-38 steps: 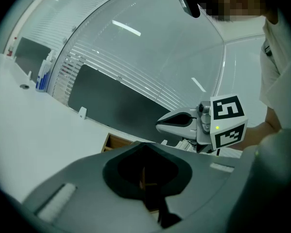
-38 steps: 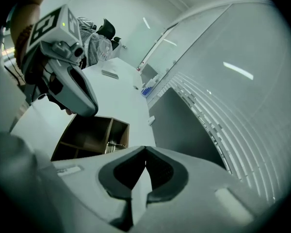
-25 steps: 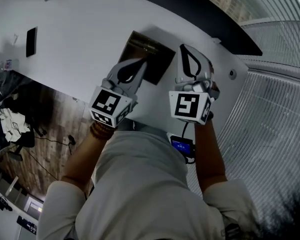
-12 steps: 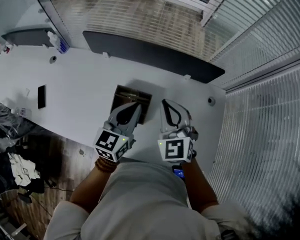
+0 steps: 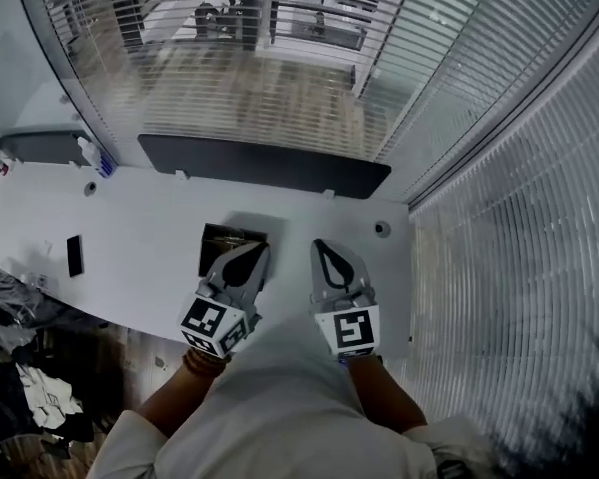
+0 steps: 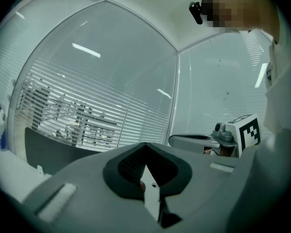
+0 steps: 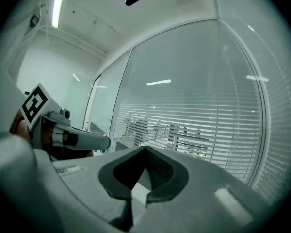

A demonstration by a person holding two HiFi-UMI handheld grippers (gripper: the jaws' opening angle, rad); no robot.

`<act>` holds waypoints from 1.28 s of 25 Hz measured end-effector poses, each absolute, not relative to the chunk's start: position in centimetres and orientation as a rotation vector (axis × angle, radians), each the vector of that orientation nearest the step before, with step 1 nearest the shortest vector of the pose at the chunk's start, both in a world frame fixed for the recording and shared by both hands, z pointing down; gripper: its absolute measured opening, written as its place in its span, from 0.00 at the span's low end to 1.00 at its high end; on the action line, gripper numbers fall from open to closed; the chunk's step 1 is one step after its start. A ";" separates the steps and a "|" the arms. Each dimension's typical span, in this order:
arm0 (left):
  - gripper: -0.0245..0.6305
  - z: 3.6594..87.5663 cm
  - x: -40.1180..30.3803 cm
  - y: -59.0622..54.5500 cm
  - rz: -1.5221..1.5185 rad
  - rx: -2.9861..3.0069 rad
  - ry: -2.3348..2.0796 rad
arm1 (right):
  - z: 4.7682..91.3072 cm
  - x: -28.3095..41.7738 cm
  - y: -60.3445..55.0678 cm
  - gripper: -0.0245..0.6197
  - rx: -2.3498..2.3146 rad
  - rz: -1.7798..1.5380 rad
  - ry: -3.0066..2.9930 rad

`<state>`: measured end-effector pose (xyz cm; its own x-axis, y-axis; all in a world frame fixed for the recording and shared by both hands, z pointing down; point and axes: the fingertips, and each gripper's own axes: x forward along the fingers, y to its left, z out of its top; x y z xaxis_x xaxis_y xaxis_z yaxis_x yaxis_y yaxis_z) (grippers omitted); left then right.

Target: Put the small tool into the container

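The container [image 5: 218, 238] is a dark open box on the white table [image 5: 140, 247]; my left gripper hides its near right part. No small tool shows in any view. My left gripper [image 5: 257, 249] is held level above the box's near edge, its jaws meeting at the tip and nothing visible between them. In its own view the left gripper [image 6: 145, 145] points at a glass wall with blinds. My right gripper [image 5: 320, 244] hangs beside it to the right, shut and empty. The right gripper [image 7: 145, 148] also faces the blinds in its own view.
A black phone [image 5: 74, 255] lies at the table's left. A long dark panel [image 5: 265, 165] runs along the far edge, with a small bottle [image 5: 92, 155] beside it. Glass walls with blinds [image 5: 280, 58] close off the back and right. Clutter [image 5: 30, 387] lies on the floor, lower left.
Both grippers have risen off the table and drawn back toward my body, still side by side and shut. The head view has tilted up, so the table looks smaller and the blinds show.
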<state>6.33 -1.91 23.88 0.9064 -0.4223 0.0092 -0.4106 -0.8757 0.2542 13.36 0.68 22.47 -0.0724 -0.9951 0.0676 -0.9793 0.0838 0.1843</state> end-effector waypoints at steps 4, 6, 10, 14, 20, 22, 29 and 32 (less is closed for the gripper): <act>0.04 22.5 7.4 -0.2 -0.100 2.824 -0.579 | 20.8 13.6 2.5 0.04 2.070 -0.112 -2.217; 0.04 22.3 7.7 0.1 -0.126 2.822 -0.583 | 20.7 13.5 3.1 0.04 2.092 -0.092 -2.241; 0.04 21.4 8.9 0.7 -0.164 2.828 -0.582 | 20.7 14.3 4.2 0.04 2.151 -0.051 -2.234; 0.04 20.8 9.7 1.7 -0.172 2.836 -0.569 | 20.0 15.0 5.3 0.04 2.175 -0.044 -2.236; 0.04 21.4 10.0 2.0 -0.146 2.838 -0.552 | 19.9 14.5 5.8 0.04 2.168 -0.056 -2.249; 0.04 21.3 10.0 2.2 -0.145 2.839 -0.551 | 19.9 14.2 5.9 0.04 2.166 -0.050 -2.258; 0.04 20.8 9.4 2.6 -0.160 2.839 -0.541 | 19.9 13.7 6.2 0.04 2.171 -0.034 -2.268; 0.04 20.7 9.5 2.4 -0.164 2.838 -0.548 | 19.8 14.0 6.1 0.04 2.161 -0.030 -2.268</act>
<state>9.52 2.40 20.66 0.9231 -0.3794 -0.0632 -0.3518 -0.8991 0.2605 14.01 6.14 19.77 -0.0482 -0.9988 -0.0066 -0.9986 0.0481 0.0203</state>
